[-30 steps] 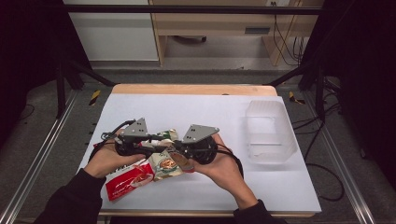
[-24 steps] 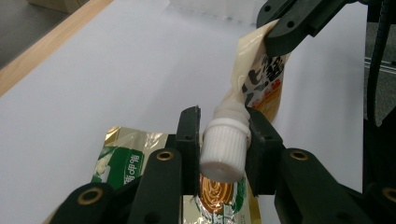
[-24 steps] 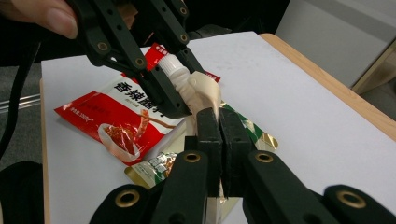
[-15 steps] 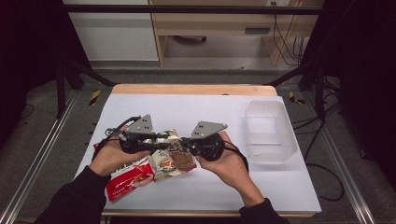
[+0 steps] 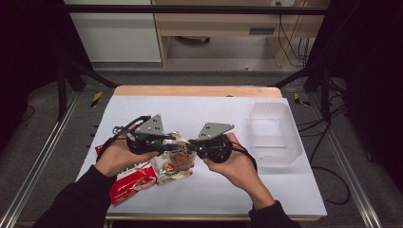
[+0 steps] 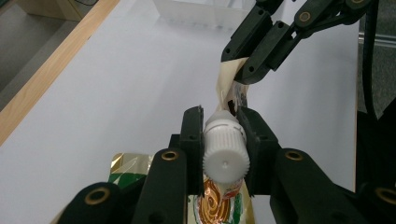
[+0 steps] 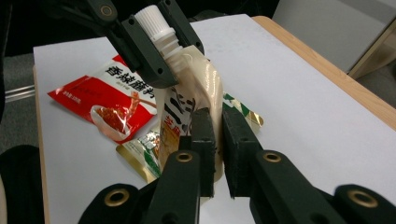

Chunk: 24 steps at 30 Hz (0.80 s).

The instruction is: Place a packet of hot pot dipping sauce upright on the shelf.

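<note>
White ribbed cap [image 6: 225, 148] sits clamped in the left claw [image 6: 219, 135]; the right claw [image 7: 218, 149], jaws just easing apart, pinches the spouted pouch [image 7: 196, 100], raised near the worktop's [image 5: 214, 114] front-left corner.

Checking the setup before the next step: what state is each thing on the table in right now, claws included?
Spout pouch: lifted off the table, held between both claws, white cap still on.
Left claw: shut on the cap.
Right claw: jaws just opening a little, pouch edge between them.
Red packet: lying flat, sealed.
Gold packet: lying flat under the pouch.
Clear plastic tub: upright, empty.
</note>
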Tool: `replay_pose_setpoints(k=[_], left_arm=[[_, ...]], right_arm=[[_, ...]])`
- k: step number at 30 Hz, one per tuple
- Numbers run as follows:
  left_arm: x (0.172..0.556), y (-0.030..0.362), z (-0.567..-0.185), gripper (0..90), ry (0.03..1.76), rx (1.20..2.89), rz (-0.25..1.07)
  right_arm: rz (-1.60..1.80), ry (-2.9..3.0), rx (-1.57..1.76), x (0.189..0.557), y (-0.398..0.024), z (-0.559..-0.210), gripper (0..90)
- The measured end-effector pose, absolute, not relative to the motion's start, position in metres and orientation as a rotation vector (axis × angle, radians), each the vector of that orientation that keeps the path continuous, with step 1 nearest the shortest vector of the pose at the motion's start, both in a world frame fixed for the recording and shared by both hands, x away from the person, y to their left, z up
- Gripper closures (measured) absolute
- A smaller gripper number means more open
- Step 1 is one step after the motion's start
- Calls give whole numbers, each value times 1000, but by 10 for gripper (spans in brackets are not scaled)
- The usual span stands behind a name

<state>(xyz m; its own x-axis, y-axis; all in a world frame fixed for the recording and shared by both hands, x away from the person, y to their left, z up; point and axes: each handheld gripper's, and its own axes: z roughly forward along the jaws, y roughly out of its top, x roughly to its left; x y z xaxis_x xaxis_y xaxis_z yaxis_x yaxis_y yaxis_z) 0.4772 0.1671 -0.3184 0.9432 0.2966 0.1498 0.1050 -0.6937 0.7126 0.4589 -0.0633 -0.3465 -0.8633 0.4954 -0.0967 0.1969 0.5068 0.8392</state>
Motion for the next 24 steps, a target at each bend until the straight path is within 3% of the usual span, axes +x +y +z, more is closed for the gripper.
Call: replay_pose_setpoints(k=[3, 7, 14, 20, 24], left_arm=[[476, 163, -317, 729, 260, 2356, 331], [477, 161, -317, 730, 249, 2371, 333], [477, 161, -316, 731, 228, 2377, 326], [475, 161, -315, 730, 193, 2385, 321], [474, 161, -315, 730, 186, 2390, 315]], right_arm=[[1280, 2437, 570, 459, -65, -346, 813], [1224, 2458, 540, 459, -67, -343, 719], [1048, 2521, 412, 459, -63, -335, 482], [945, 2570, 310, 463, -55, -327, 378], [899, 2610, 258, 466, -50, -324, 358]])
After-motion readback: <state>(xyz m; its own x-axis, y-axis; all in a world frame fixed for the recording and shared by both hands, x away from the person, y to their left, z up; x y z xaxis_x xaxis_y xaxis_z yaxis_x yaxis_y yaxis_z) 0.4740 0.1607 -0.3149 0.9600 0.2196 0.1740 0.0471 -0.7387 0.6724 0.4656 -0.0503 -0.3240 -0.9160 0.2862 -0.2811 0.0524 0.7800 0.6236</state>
